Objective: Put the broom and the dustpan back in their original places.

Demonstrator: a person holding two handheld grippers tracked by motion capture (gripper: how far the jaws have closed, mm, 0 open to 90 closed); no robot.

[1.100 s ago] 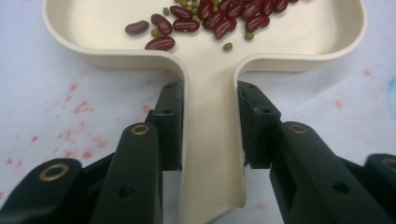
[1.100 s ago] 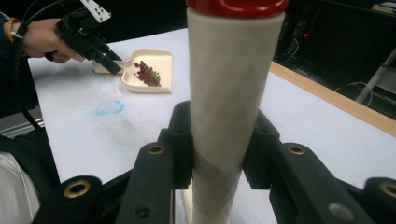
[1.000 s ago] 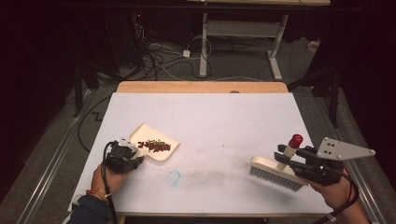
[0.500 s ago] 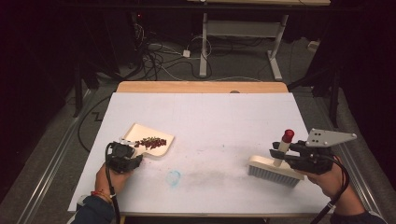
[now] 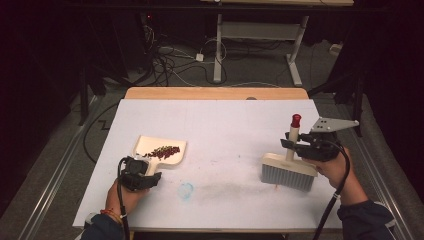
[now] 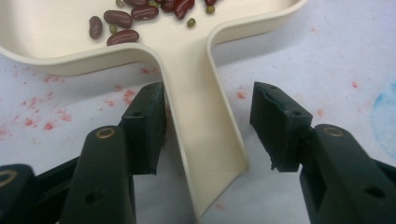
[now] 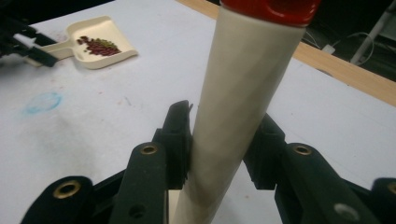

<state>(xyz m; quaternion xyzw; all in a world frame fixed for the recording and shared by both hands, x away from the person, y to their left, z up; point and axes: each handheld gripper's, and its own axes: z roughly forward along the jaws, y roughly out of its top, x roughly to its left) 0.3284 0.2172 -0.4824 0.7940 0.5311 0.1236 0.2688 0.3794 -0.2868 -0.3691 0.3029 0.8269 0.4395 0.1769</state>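
**benchrat:** Two big things first: the white table [image 5: 225, 125] and, on its right half, the brush [image 5: 289, 171] standing bristles-down. Why's it parked like that?

**sweepy:** Looks set down for good to me. The right gripper [image 7: 219, 140] has its jaws hugging the cream handle [image 7: 243, 93] under the red cap [image 5: 296, 120], but they've just started easing apart. I can't tell if the pads are really pressing any more.

**benchrat:** And the dustpan [image 5: 159, 151]?

**sweepy:** Flat on the left half, well apart from the brush, with its handle pointing back at the person so it's an easy grab. The left gripper [image 6: 208, 126] has just been opening: its jaws sit either side of the dustpan handle [image 6: 201, 130], with the right one clearly off it, so that's let go.

**benchrat:** Smallest bits?

**sweepy:** Red beans [image 6: 119, 28] plus a few green ones, piled in the pan. Sweeping seems about done.
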